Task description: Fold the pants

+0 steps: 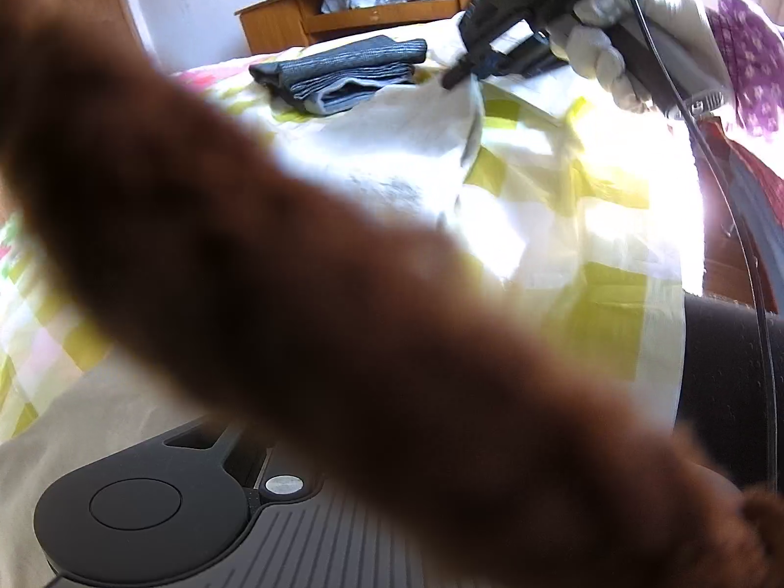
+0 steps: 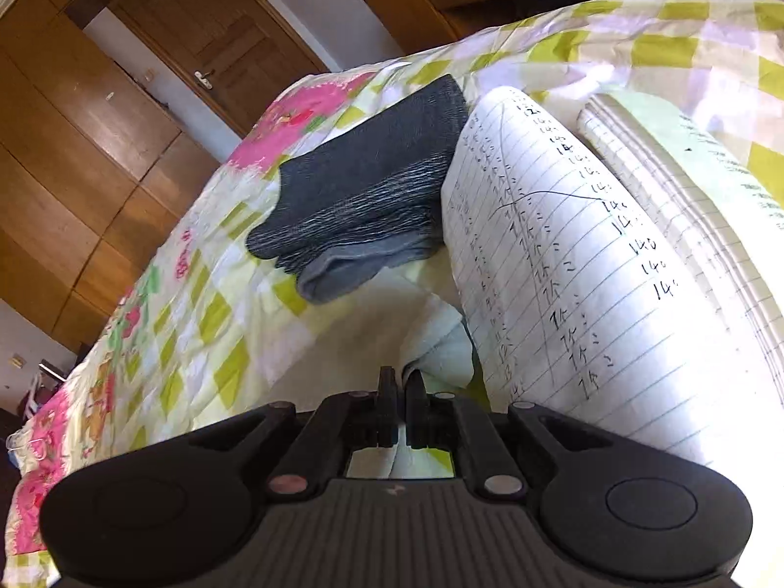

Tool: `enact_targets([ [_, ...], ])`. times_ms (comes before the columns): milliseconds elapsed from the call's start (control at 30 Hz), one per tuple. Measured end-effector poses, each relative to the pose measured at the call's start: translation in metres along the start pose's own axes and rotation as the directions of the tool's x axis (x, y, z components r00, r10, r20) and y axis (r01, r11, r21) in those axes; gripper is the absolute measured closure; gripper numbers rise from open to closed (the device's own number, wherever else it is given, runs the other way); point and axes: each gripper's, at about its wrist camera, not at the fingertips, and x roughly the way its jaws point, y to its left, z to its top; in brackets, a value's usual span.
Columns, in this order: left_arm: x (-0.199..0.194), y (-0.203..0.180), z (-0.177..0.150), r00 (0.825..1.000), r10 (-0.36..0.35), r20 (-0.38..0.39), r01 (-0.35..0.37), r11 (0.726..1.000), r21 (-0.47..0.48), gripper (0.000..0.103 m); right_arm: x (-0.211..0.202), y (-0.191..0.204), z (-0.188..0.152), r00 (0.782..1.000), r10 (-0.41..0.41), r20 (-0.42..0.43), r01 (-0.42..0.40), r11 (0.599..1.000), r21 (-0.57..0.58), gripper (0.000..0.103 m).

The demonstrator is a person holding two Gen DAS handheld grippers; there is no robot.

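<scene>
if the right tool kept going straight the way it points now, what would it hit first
Most likely the pale white cloth bunched just beyond the right tool, whose jaws look closed on a fold of it. Farther along lies the folded dark grey striped pants, though depth is unclear.

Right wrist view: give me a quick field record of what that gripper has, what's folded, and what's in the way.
right gripper: shut on pale cloth
left gripper: fingers hidden by a blurred brown shape across the lens
folded grey garment: lying on the checked bedspread, ahead of the right gripper
lined paper: handwritten sheet, right of the grey garment
background: wooden doors
</scene>
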Motion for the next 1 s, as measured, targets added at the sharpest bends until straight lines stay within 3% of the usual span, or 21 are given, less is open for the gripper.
enact_targets([
  [100,-0.01,0.006,0.002,1.0,-0.016,0.014,0.016,0.999,-0.039,0.081,-0.008,0.009,0.002,0.998,-0.044,0.049,0.047,0.997,-0.067,0.081],
  [233,-0.018,0.009,0.003,0.999,0.014,0.05,-0.01,0.998,-0.069,0.081,-0.047,0.021,0.005,0.983,0.031,0.18,-0.018,0.997,-0.069,0.082],
  [300,-0.011,0.008,0.004,1.0,0.007,0.03,-0.005,0.997,-0.071,0.081,-0.043,0.025,0.007,0.987,0.016,0.157,-0.002,0.996,-0.092,0.082],
  [367,0.004,0.004,0.001,1.0,-0.007,-0.031,0.005,0.999,-0.045,0.076,-0.04,0.021,0.009,0.993,0.031,0.115,-0.028,0.999,-0.026,0.082],
  [467,-0.005,-0.001,-0.002,1.0,-0.008,0.005,0.009,0.999,-0.041,0.076,-0.055,0.036,0.004,0.98,0.058,0.188,-0.043,0.996,-0.083,0.082],
  [567,-0.018,0.002,-0.006,0.999,-0.017,0.037,0.02,0.998,-0.062,0.076,-0.043,0.046,0.004,0.99,0.03,0.135,-0.018,0.996,-0.085,0.082],
  [633,-0.021,0.007,-0.012,1.0,-0.002,0.024,0.004,0.997,-0.071,0.076,-0.048,0.064,-0.002,0.986,0.075,0.149,-0.055,0.989,-0.138,0.082],
  [800,-0.054,0.032,-0.039,0.996,0.074,0.056,-0.065,0.985,-0.162,0.076,-0.053,0.141,-0.031,0.972,0.21,0.102,-0.166,0.929,-0.329,0.082],
  [933,-0.089,0.062,-0.069,0.982,0.185,0.038,-0.171,0.957,-0.234,0.076,-0.043,0.21,-0.075,0.953,0.303,-0.014,-0.273,0.835,-0.478,0.082],
  [1000,-0.103,0.08,-0.088,0.97,0.242,0.004,-0.232,0.935,-0.268,0.076,-0.034,0.248,-0.105,0.935,0.343,-0.09,-0.334,0.768,-0.546,0.082],
])
